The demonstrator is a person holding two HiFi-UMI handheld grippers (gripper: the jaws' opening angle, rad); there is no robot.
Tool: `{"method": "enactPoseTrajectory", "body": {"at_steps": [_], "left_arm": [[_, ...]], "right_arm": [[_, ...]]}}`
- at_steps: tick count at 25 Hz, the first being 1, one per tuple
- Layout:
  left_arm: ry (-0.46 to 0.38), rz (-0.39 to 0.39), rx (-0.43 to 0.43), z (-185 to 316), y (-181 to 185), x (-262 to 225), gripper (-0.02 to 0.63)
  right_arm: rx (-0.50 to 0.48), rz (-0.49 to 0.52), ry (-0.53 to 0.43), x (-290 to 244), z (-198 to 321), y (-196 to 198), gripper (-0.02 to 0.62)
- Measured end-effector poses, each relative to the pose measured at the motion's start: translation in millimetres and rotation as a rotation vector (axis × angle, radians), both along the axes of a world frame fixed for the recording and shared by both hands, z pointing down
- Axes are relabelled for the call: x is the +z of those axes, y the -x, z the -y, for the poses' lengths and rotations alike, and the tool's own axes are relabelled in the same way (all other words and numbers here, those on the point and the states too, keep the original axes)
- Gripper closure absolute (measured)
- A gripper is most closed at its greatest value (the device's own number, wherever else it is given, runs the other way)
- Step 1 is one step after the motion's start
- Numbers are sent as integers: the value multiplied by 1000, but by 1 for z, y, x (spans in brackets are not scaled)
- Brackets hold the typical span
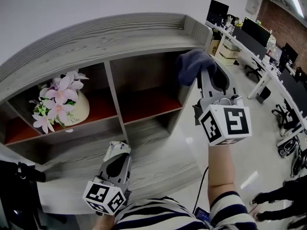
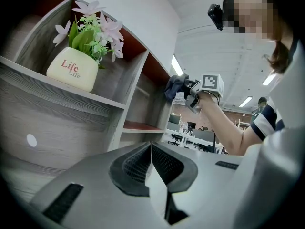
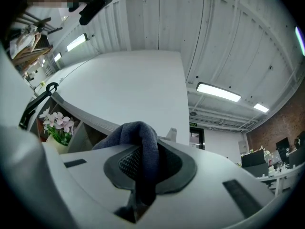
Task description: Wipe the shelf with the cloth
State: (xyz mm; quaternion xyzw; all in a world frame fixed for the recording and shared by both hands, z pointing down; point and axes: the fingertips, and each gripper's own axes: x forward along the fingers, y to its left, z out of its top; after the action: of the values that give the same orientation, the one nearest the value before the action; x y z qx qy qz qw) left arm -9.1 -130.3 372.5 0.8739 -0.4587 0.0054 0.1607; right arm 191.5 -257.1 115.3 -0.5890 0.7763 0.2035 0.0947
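The grey wooden shelf [image 1: 96, 42] has red-floored compartments. A dark blue cloth [image 1: 192, 63] is pinched in my right gripper [image 1: 207, 78], raised at the shelf's right end, just below the top board; the cloth [image 3: 138, 142] bulges out between the shut jaws. The left gripper view also shows that cloth [image 2: 175, 86] by the upper right corner of the shelf [image 2: 86, 123]. My left gripper [image 1: 118, 153] hangs low in front of the lower shelf front, jaws closed with nothing between them [image 2: 151, 149].
A cream pot with pink flowers [image 1: 60, 104] stands in the left compartment; the left gripper view shows the same pot [image 2: 74, 68]. Office desks with monitors [image 1: 249, 32] and chairs fill the right side. A black stand [image 1: 19, 186] is at lower left.
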Motion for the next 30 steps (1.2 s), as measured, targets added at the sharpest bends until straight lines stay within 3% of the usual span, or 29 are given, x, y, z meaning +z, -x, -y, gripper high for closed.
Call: {"method": "enactPoseTrajectory", "body": {"at_steps": [9,19,30], "left_arm": [[8,0,7,1,-7,2,584],[-1,8,0,-2,-4,1,584],[7,15,-16,-8,4,3,584]], "right_arm": [[-30,101,-65,-24,-30,-23,540],[27,183,-113,-29,-39,-50,541],[138,117,-13,14,5,-47,540]]}}
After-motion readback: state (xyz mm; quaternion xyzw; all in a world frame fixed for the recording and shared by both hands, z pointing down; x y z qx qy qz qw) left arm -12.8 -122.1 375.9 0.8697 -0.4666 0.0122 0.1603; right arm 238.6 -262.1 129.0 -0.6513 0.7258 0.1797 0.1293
